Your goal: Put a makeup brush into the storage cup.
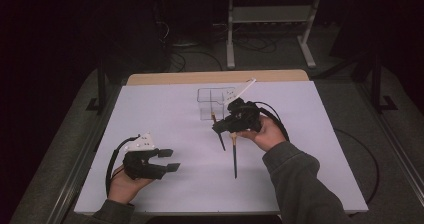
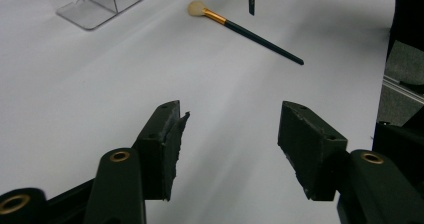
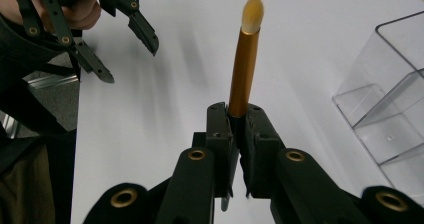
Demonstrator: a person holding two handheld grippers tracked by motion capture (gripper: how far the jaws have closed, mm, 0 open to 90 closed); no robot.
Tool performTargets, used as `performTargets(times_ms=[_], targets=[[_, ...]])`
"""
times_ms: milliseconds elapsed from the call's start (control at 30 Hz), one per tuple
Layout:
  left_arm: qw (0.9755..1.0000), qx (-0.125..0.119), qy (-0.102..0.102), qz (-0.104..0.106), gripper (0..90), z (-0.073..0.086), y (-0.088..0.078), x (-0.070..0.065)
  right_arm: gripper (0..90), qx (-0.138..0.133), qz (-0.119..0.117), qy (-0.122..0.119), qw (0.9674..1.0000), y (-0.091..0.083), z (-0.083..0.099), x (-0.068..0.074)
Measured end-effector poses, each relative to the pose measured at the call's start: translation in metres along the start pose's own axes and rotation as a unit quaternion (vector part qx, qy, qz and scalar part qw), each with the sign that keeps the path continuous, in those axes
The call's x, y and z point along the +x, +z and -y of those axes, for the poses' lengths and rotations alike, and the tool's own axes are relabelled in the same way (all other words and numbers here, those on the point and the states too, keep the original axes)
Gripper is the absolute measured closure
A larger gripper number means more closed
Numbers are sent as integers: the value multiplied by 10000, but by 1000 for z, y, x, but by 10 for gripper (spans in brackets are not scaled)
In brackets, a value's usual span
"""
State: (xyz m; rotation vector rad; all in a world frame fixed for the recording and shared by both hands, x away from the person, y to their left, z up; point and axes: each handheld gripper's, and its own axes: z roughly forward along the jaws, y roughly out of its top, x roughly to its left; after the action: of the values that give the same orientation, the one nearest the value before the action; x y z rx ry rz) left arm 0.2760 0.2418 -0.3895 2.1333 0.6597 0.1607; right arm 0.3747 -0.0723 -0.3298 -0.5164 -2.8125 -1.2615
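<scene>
My right gripper (image 3: 239, 119) is shut on a makeup brush (image 3: 245, 59) with a gold ferrule and pale bristles that point out past the jaws. In the high view that gripper (image 1: 231, 126) is held above mid-table, and the brush's dark handle (image 1: 234, 156) trails toward the person. A second brush (image 2: 250, 34) lies flat on the white table, its bristles toward a clear plastic organiser box (image 1: 215, 101). My left gripper (image 1: 170, 160) hovers low at the front left, jaws open and empty (image 2: 230, 129). It is well apart from both brushes.
The white tabletop (image 1: 165, 114) stretches bare between the two hands. The clear organiser (image 3: 395, 114) has upright divider walls and stands close to the right gripper. The table's edges drop to grey carpet, and a metal frame (image 1: 270, 19) stands beyond the far edge.
</scene>
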Motion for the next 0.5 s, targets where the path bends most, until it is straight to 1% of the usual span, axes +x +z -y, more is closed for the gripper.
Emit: performTargets(times_ms=[33,167,233,400,500], targets=[[10000,-3,-32,7,396,0,0,0,825,14,35,-51,10000,-1,-2,-1],[10000,2,-46,18,367,1,1,1,825,23,59,-46,10000,-2,-5,-4],[10000,-23,-36,23,359,2,1,3,825,28,61,-29,10000,-2,-6,-4],[9999,-50,-130,20,348,4,0,4,825,34,112,-43,9999,-3,-10,-5],[9999,-37,-92,19,335,3,2,5,825,-11,137,-86,9999,-3,-12,-7]])
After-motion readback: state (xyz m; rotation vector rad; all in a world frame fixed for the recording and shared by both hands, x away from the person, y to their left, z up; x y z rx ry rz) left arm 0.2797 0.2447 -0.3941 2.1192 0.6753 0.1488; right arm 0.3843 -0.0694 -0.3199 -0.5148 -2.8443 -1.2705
